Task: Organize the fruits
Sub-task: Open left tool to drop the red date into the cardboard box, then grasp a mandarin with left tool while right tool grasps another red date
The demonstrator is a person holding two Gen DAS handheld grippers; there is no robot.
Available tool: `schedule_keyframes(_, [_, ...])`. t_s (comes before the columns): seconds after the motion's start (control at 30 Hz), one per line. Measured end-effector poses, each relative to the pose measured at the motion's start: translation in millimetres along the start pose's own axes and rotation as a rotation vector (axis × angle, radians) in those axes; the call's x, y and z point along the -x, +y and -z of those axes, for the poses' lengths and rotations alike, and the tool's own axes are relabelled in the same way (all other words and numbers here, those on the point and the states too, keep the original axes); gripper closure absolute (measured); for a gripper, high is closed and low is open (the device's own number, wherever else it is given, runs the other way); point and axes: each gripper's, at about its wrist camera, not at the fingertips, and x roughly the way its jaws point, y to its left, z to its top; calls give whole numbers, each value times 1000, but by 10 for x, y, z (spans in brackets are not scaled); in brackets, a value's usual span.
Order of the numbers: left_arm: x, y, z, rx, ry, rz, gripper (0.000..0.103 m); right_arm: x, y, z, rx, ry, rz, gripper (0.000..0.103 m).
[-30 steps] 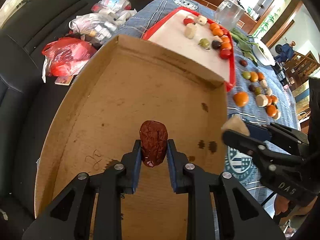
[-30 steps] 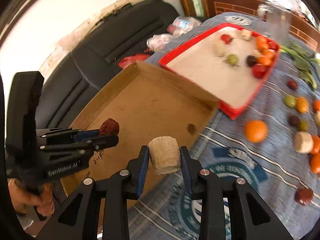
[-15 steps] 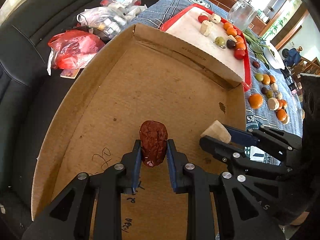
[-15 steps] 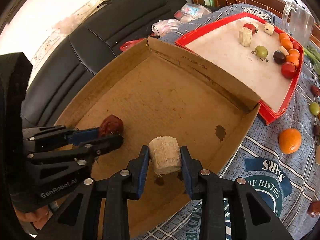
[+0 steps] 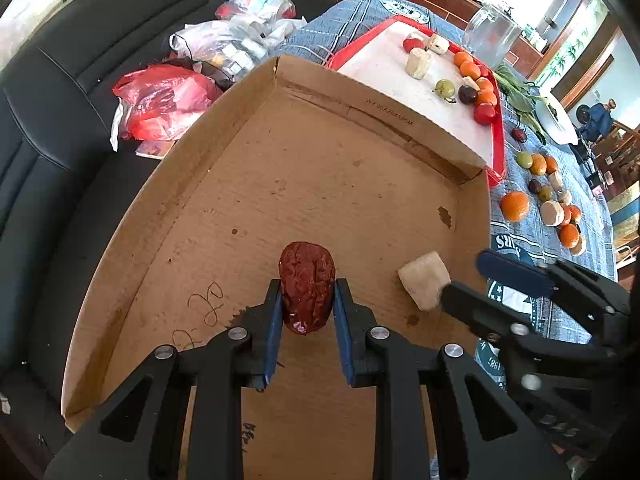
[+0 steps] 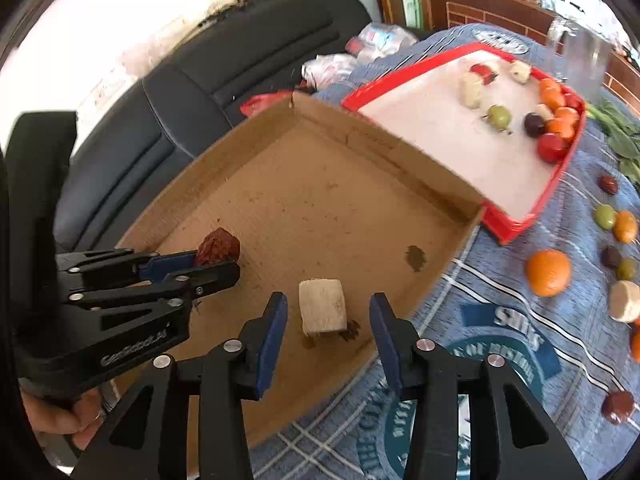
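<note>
My left gripper (image 5: 307, 304) is shut on a wrinkled dark red date (image 5: 307, 286) and holds it over the floor of a shallow cardboard box (image 5: 304, 184). The date also shows in the right wrist view (image 6: 218, 246). My right gripper (image 6: 328, 314) is open. A pale beige fruit chunk (image 6: 322, 312) lies on the cardboard box (image 6: 320, 208) floor between its fingers, free of them. The chunk also shows in the left wrist view (image 5: 424, 286), just ahead of the right gripper (image 5: 464, 280).
A red tray (image 6: 516, 224) with several fruits lies beyond the box. Loose oranges, dates and green fruits sit on the blue cloth (image 6: 500, 320) to the right, with a big orange (image 6: 548, 272) nearest. Plastic bags (image 5: 164, 104) lie on a black sofa (image 5: 48, 120) to the left.
My right gripper has opened and let go of the beige chunk, which now rests on the box floor. Both grippers moved further in over the box. The left still holds the date.
</note>
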Motion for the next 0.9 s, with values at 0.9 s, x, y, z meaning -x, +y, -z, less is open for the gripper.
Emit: schedule_keyframes(0.9, [282,-1231,191,-144,-39,47,42,1253,-1221,1166,-289,-128,108,33])
